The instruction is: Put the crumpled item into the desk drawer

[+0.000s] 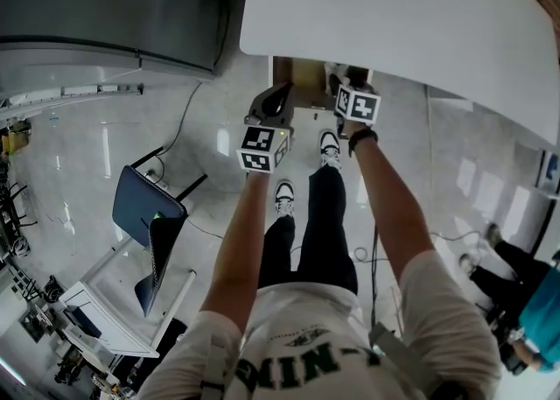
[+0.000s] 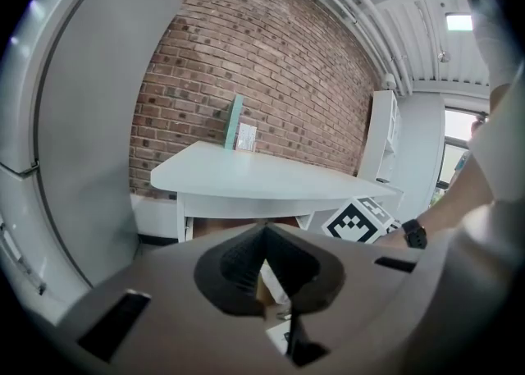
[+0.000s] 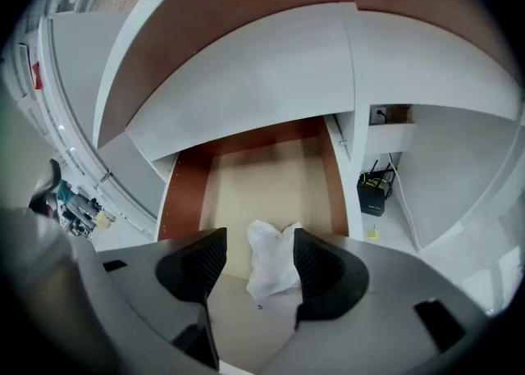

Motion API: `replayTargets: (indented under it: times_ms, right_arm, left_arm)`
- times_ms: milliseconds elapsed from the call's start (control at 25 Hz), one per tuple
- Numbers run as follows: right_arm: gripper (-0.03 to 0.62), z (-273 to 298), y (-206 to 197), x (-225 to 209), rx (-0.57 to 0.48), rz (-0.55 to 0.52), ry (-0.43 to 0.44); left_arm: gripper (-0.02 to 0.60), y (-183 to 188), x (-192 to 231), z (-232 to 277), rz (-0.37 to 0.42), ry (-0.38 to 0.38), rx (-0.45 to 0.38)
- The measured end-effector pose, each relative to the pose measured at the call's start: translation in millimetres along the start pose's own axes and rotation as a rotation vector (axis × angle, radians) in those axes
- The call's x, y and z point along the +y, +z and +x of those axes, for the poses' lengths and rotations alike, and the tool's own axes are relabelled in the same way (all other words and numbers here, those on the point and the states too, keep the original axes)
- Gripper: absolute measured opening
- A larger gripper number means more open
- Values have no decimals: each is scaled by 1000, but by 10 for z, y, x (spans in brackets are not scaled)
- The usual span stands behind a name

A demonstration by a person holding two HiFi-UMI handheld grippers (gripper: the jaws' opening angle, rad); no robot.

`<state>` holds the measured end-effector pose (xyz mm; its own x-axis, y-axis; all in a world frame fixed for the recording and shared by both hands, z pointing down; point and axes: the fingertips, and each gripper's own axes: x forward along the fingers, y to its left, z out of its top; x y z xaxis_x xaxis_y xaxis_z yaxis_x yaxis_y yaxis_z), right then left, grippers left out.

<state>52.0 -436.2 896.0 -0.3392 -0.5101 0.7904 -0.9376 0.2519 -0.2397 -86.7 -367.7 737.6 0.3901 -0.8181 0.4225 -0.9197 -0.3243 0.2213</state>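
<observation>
Head view first: where are we?
At the white table (image 1: 394, 13), its drawer (image 1: 306, 74) pulled open under the edge, our left tool (image 1: 278, 99) just before it.
Left gripper view?
That tool's jaws meet at the tips, nothing between them.
Right gripper view?
Our right tool (image 3: 256, 262) stands wide open over the drawer. The crumpled white bag (image 3: 271, 257) is between the pads, touched by neither, near the drawer's front.
What could spoil it?
We think the bag is light enough to catch a pad as we pull out, or to stand up and jam the closing drawer.
</observation>
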Motion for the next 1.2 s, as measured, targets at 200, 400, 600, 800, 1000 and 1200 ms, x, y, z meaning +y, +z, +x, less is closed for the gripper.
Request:
replayTargets:
  times_ms: [200,400,600,800,1000,1200]
  right_arm:
    - [233,-251,2,46,-25,-8,-7]
    - [233,-611,41,190,-55,-34,2]
    - [230,-1072,132,274,-114,-41,-6]
    - [215,-1622,127,322,-158,-20,-22]
    - [188,-2106,104,382,-194,-44,-31]
    - [130,-2596,235,518,-282,-44,-37]
  left_arm:
    - [-2,35,-71,-78,11,6,10]
    - [-2,161,-104,-236,1,12,-5]
    - [-2,351,-209,-449,15,-2,-24]
    - [-2,491,-346,-835,18,-11,-36]
    - [-2,704,-482,-1157,30,-18,-65]
    - [-2,902,-563,-1408,60,-18,-90]
